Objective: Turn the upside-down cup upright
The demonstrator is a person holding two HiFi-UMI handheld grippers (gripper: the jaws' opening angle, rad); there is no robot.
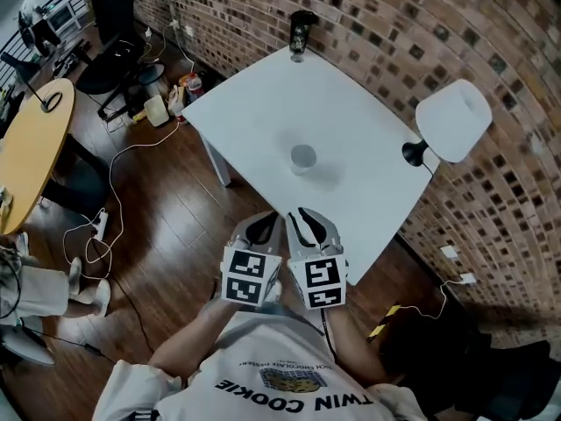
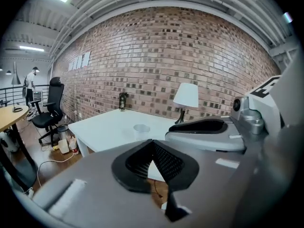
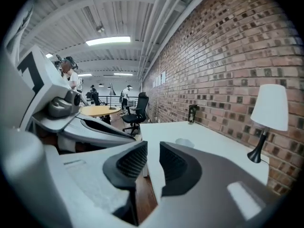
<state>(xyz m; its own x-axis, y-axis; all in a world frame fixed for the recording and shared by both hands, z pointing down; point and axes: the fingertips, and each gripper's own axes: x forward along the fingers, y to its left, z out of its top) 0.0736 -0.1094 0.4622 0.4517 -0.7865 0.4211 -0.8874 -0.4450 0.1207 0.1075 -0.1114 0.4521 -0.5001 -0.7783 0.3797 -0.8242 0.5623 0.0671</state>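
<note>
A small translucent plastic cup (image 1: 302, 158) stands alone near the middle of the white table (image 1: 368, 112); from here I cannot tell which end is up. It also shows as a cup (image 2: 141, 128) in the left gripper view and, small, as a cup (image 3: 184, 142) in the right gripper view. Both grippers are held side by side close to the body, off the table's near corner and well short of the cup. My left gripper (image 1: 263, 221) (image 2: 152, 146) is shut, pads meeting at the tips, nothing in it. My right gripper (image 1: 307, 218) (image 3: 153, 156) stands open by a narrow gap, empty.
A white-shaded lamp (image 1: 453, 119) stands at the table's right edge and a dark bottle (image 1: 301, 33) at its far corner. A brick wall runs behind. To the left are an office chair (image 1: 114, 55), a round wooden table (image 1: 31, 147) and cables on the wood floor.
</note>
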